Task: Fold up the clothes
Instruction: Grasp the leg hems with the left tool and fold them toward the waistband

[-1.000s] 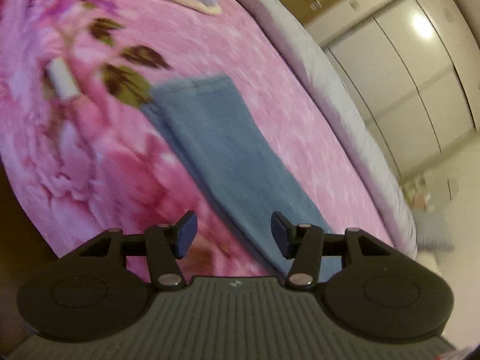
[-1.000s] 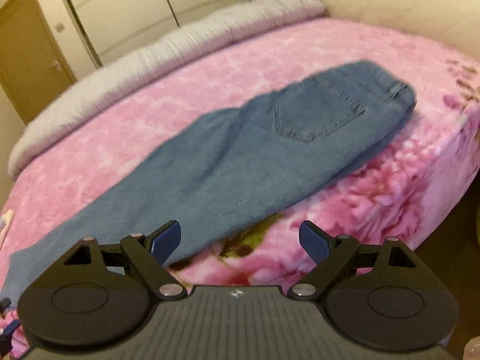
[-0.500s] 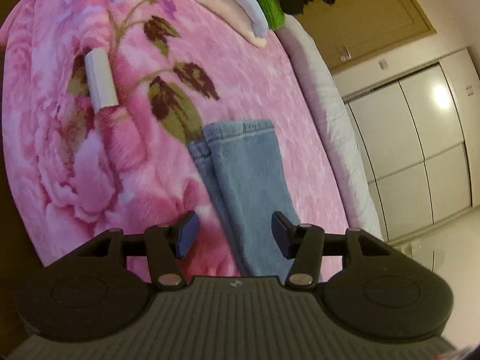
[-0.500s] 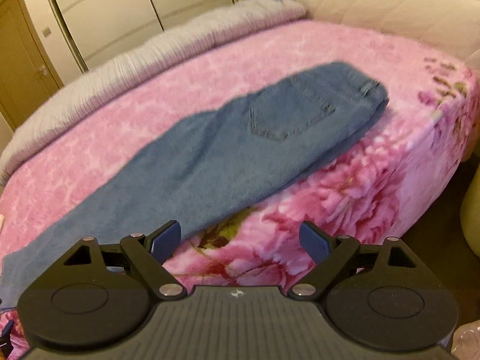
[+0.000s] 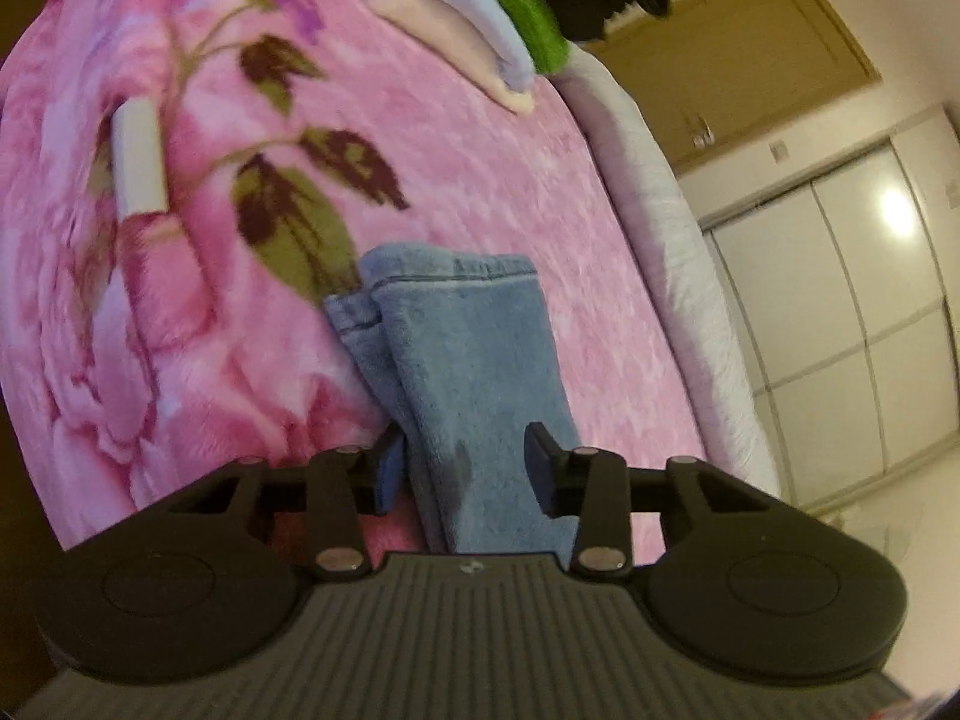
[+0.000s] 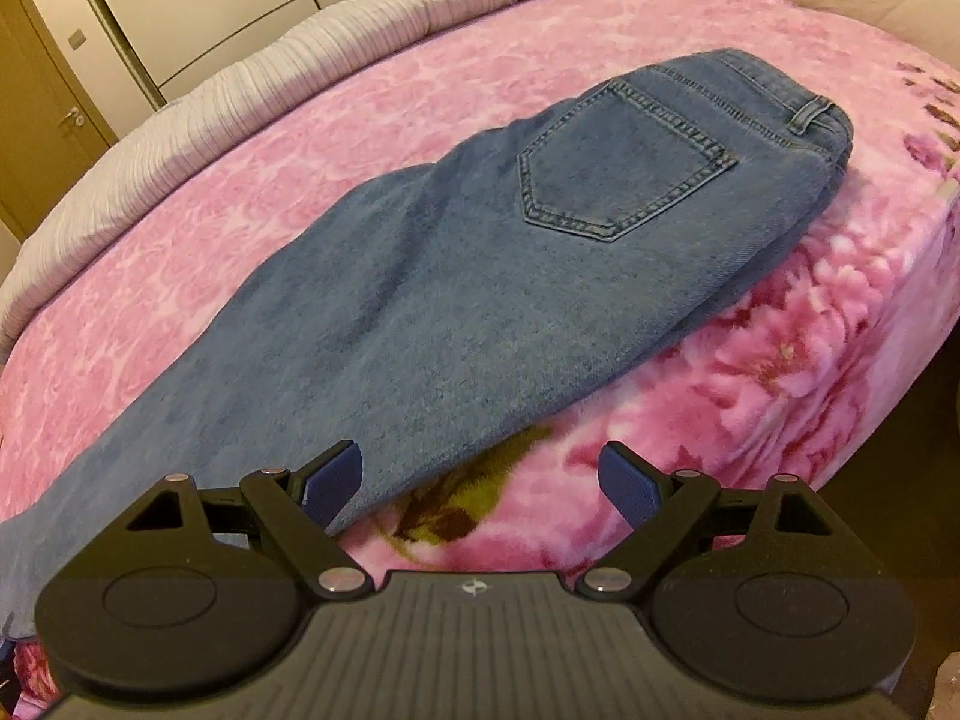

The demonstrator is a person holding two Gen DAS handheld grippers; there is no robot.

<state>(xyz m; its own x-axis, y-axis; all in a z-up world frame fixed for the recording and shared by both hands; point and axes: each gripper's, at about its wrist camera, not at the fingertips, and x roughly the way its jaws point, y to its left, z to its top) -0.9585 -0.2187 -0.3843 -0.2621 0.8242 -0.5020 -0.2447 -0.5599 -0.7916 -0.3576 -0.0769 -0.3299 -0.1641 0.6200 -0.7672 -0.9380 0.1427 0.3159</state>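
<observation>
A pair of blue jeans (image 6: 492, 276) lies flat on the pink floral blanket (image 6: 420, 78), folded lengthwise, back pocket up, waistband at the far right. In the left wrist view the stacked leg hems (image 5: 456, 330) point away from me. My left gripper (image 5: 462, 468) is open, its fingers on either side of the lower legs, close above the fabric. My right gripper (image 6: 480, 474) is open wide and empty at the jeans' near edge around the thigh, its left fingertip (image 6: 333, 477) over the denim.
A white roll-shaped object (image 5: 141, 159) lies on the blanket (image 5: 480, 168) left of the hems. Folded clothes (image 5: 474, 18) are stacked at the far end. A grey bed border (image 5: 654, 228) runs along the far side, with wardrobe doors (image 5: 840, 312) beyond. The bed edge drops off at the right (image 6: 888, 360).
The left gripper has moved in over the leg hems, which now sit between its fingers. The right gripper has moved closer to the jeans' near edge. Both stay open.
</observation>
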